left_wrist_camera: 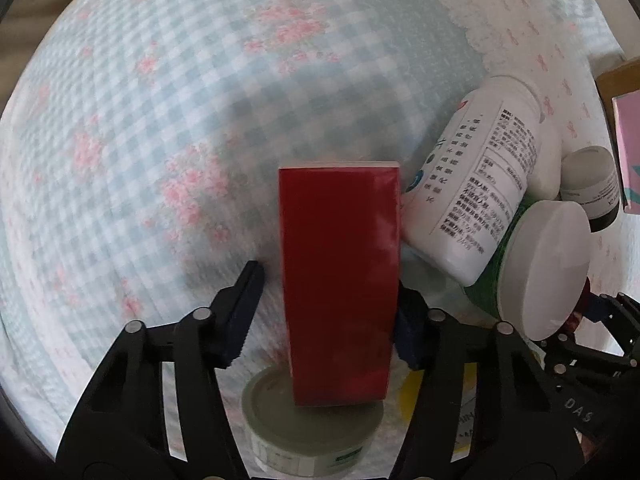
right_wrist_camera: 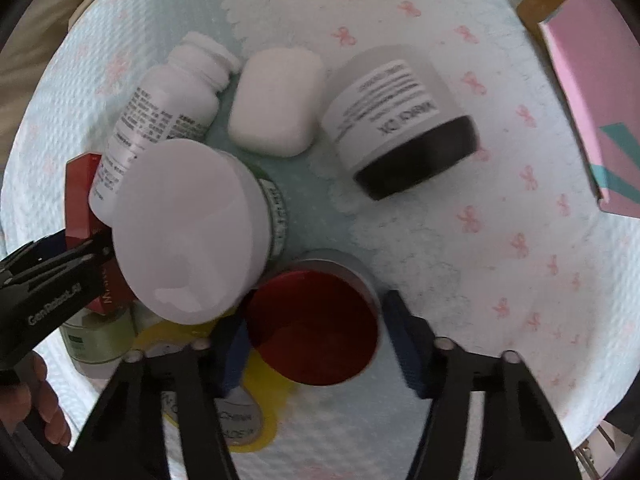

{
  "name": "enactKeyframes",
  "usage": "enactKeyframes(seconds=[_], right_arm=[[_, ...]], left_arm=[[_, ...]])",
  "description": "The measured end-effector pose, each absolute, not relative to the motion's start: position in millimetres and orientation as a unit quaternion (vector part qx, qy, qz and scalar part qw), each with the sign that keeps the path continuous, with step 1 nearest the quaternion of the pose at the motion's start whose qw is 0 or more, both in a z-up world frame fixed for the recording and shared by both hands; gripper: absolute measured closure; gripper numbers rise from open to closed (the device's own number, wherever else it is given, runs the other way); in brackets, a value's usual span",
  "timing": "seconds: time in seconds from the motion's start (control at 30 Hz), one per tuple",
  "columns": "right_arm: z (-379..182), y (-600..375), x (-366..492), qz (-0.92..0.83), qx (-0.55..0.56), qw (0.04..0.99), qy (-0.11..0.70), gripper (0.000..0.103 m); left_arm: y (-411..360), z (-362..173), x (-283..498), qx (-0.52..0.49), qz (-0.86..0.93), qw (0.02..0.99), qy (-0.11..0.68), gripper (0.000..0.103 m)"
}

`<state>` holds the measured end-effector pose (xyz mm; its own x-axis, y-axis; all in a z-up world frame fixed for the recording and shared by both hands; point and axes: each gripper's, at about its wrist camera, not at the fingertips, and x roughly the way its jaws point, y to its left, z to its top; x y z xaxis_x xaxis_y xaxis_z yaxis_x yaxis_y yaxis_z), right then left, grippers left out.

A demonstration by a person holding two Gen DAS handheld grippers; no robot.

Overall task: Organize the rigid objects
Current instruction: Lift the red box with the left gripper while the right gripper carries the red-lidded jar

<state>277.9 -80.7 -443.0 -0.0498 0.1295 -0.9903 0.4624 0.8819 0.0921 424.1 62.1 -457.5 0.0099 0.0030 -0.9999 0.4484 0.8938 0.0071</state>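
While my left gripper [left_wrist_camera: 324, 304] sits wide around the red box [left_wrist_camera: 340, 280], not yet gripping, I judge pickup in hand; closing comes next. Its long axis runs away from me, beside the white bottle [left_wrist_camera: 480, 188]. Right gripper [right_wrist_camera: 316, 340] brackets the red-lidded tin [right_wrist_camera: 316, 324], jaws open.

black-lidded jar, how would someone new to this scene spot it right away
On the bow-print cloth, look right of the white case, between it and the pink box. The jar lies tipped on its side there. It alone has a black lid; the neighbouring bottle and tub are white-capped.
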Motion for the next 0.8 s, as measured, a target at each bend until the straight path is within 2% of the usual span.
enactKeyframes(seconds=[0.03, 0.07, 0.4, 0.57, 0.8], right_arm=[[-444, -79, 277, -0.129, 0.203, 0.658, 0.714, 0.048], [-445, -79, 276, -0.131, 0.2, 0.658, 0.714, 0.048], [-444, -87, 270, -0.135, 0.21, 0.663, 0.706, 0.049], [-417, -109, 252, -0.14, 0.223, 0.673, 0.691, 0.049], [-351, -115, 231, -0.141, 0.235, 0.699, 0.661, 0.049]], left_arm=[[59, -457, 422, 0.163, -0.168, 0.692, 0.683, 0.063], [55, -455, 422, 0.167, -0.169, 0.693, 0.681, 0.064], [63, -420, 416, 0.141, -0.165, 0.717, 0.663, 0.065], [66, -387, 405, 0.128, -0.159, 0.735, 0.647, 0.065], [71, -318, 381, 0.106, -0.161, 0.765, 0.614, 0.065]])
